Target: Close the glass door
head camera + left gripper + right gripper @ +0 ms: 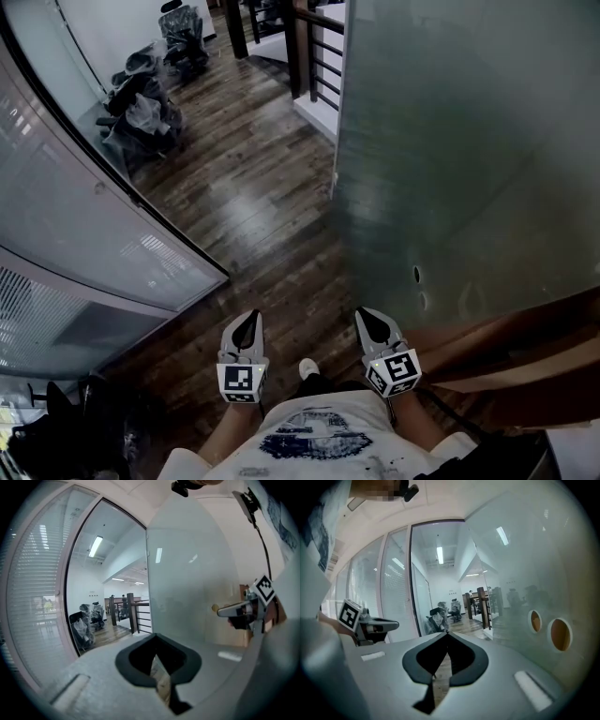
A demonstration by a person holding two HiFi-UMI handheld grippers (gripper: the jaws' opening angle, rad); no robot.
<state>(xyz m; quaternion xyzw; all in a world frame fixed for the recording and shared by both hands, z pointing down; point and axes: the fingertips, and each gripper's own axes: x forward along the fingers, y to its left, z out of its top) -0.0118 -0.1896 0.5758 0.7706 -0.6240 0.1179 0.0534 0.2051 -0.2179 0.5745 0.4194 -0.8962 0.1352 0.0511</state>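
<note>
The frosted glass door (450,141) stands open at the right, its edge toward me, with two round holes (416,275) low in the pane. Both grippers hover side by side over the wooden floor, short of the door and touching nothing. My left gripper (248,319) is shut and empty. My right gripper (367,315) is also shut and empty, and is the nearer one to the pane. In the right gripper view the door (520,573) fills the right side, holes (560,634) close by. In the left gripper view the door (187,573) stands ahead.
A curved glass wall with blinds (84,234) runs along the left. Wrapped office chairs (145,108) stand at the far left, and a dark wooden railing (314,56) is beyond the door. A brown panel (525,356) sits low at the right. My shoe (307,368) shows between the grippers.
</note>
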